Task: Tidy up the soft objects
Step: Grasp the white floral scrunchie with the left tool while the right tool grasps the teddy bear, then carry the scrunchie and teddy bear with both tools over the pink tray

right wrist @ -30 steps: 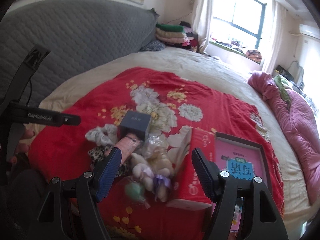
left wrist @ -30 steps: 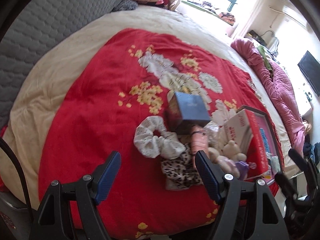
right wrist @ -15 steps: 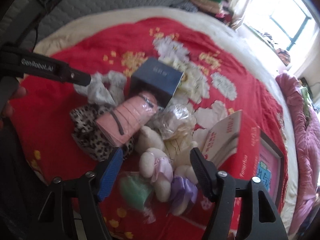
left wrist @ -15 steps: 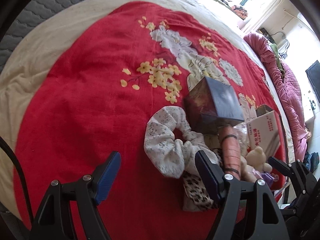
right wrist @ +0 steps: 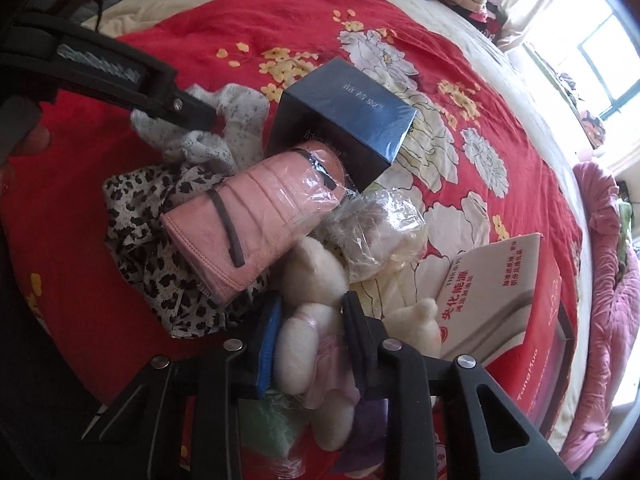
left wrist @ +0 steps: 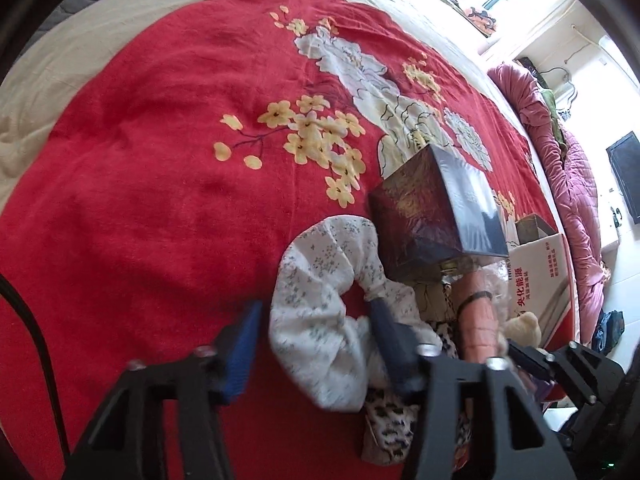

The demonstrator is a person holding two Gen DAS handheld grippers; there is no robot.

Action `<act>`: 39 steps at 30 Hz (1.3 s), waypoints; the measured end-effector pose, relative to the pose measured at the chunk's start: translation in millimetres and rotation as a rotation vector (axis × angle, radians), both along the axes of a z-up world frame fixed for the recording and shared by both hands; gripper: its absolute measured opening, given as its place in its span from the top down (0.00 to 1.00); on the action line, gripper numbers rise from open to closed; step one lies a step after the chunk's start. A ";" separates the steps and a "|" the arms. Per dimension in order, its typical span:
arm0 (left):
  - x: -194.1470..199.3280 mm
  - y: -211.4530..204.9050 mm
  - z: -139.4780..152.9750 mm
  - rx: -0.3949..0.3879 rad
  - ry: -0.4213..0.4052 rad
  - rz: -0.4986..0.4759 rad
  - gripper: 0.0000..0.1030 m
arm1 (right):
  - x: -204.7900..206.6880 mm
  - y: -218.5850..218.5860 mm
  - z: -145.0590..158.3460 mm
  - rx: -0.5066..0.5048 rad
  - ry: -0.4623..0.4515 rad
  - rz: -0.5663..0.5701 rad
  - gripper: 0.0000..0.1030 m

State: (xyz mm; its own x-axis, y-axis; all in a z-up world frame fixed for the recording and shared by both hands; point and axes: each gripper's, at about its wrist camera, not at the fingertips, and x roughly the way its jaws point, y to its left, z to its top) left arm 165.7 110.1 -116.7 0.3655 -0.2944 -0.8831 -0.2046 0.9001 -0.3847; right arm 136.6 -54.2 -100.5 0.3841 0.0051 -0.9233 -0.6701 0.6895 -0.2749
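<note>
Both grippers dropped onto the pile and their jaws closed: the left gripper [left wrist: 316, 336] narrowed around the white floral scrunchie [left wrist: 320, 304] at lower centre, the right gripper [right wrist: 310, 328] clamped the cream plush toy [right wrist: 304, 344]. Sorting looked underway. Only the right view showed the pink roll [right wrist: 256, 220] lying across leopard-print fabric [right wrist: 156, 256].
</note>
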 end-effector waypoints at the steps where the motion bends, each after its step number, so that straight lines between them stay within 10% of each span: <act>1: 1.3 0.5 -2.9 -0.012 0.005 0.003 0.70 | 0.8 -2.1 3.0 0.015 -0.006 -0.010 0.72; 5: 2.7 6.1 -8.7 -0.069 0.006 0.022 0.91 | 1.4 -13.0 22.0 0.098 -0.020 -0.056 0.75; 39: -64.9 -89.5 194.3 0.149 -0.376 -0.139 0.92 | -46.9 -102.7 182.9 0.488 -0.266 -0.237 0.77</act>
State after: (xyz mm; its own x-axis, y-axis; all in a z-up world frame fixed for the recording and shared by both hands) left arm 100.8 20.6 77.6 0.6359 -0.2426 -0.7327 0.0524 0.9607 -0.2726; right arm 89.7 -156.9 82.4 0.6436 0.2901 -0.7082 -0.4347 0.9002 -0.0263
